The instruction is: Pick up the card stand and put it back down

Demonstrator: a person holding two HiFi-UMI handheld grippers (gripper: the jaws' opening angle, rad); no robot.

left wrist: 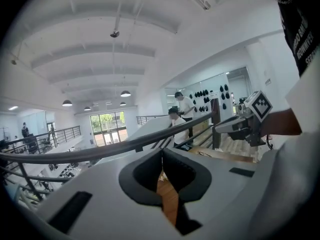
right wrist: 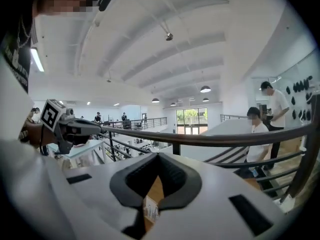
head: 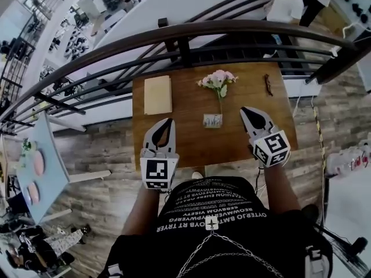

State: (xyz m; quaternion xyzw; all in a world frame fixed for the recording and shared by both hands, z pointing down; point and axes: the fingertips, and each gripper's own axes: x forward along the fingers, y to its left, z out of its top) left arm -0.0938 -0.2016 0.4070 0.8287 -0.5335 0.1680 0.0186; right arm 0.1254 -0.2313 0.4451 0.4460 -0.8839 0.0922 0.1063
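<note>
The card stand (head: 213, 120), a small clear holder with a pale card, stands on the wooden table (head: 191, 138), just in front of a stem of pink flowers (head: 218, 79). My left gripper (head: 168, 122) hovers to its left with jaws shut and empty. My right gripper (head: 248, 111) hovers to its right, a short gap away, also shut with nothing between the tips. In the right gripper view the card stand (right wrist: 150, 210) shows low through the hollow behind the closed jaws (right wrist: 159, 157). The left gripper view shows closed tips (left wrist: 161, 152) over bare wood.
A tan pad (head: 157, 95) lies at the table's back left, and a small dark object (head: 268, 84) at the back right. A dark curved railing (head: 185, 36) runs just beyond the table. A person in white (head: 287, 4) stands past it.
</note>
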